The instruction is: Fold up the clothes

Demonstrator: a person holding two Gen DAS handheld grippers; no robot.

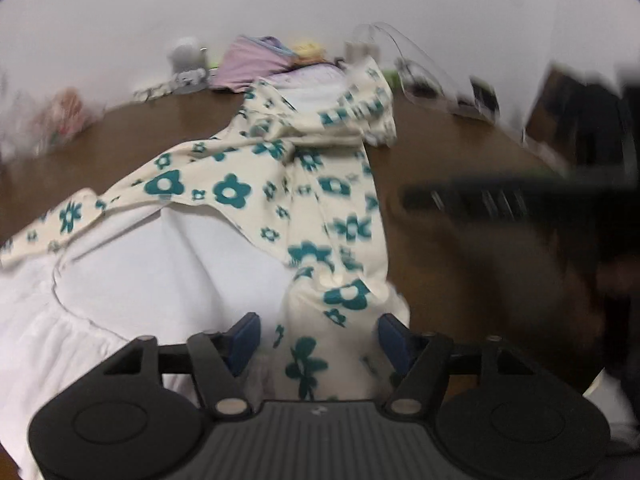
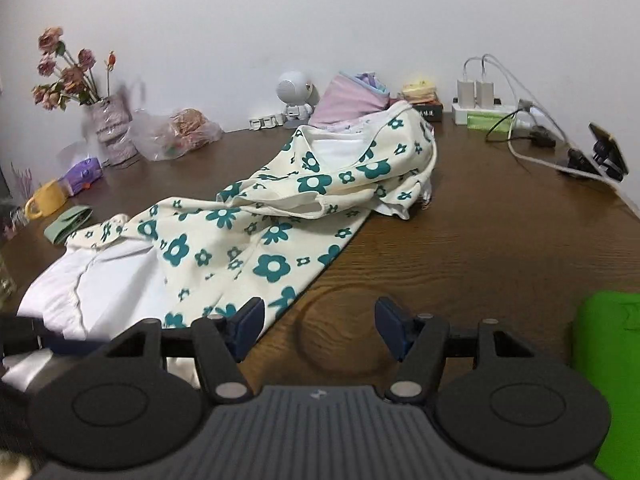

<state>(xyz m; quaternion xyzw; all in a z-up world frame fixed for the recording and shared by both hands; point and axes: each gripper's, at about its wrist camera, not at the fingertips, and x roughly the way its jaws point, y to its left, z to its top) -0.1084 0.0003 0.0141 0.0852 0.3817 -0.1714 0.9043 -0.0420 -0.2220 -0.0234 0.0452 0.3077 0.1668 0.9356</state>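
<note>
A cream top [image 2: 256, 216] printed with teal flowers lies crumpled along the brown counter [image 2: 480, 240], running from the near left edge back toward the wall. It lies partly over a white garment [image 2: 108, 280], whose plain cloth shows at the near left.

The left tool [image 1: 318, 338] stands wide, its blue pads apart with the near hem of the top between them (they do not pinch it). That view is blurred, and a dark smeared shape crosses its right side; I cannot tell what it is.

The right tool [image 2: 320, 326] is also wide and holds nothing. Bare wood lies between its pads, and its left pad [image 2: 250, 322] sits just beside the top's near edge.

At the back, near the wall, a pink folded pile [image 2: 352, 100] touches the far end of the top. A small white robot figure [image 2: 294, 94] stands beside it. To the left are a vase of dried roses [image 2: 108, 128], a clear bag [image 2: 176, 132] and a yellow cup [image 2: 46, 202]. A power strip with chargers [image 2: 480, 100] sits at the far right, and a green object [image 2: 608, 380] fills the near right corner.
</note>
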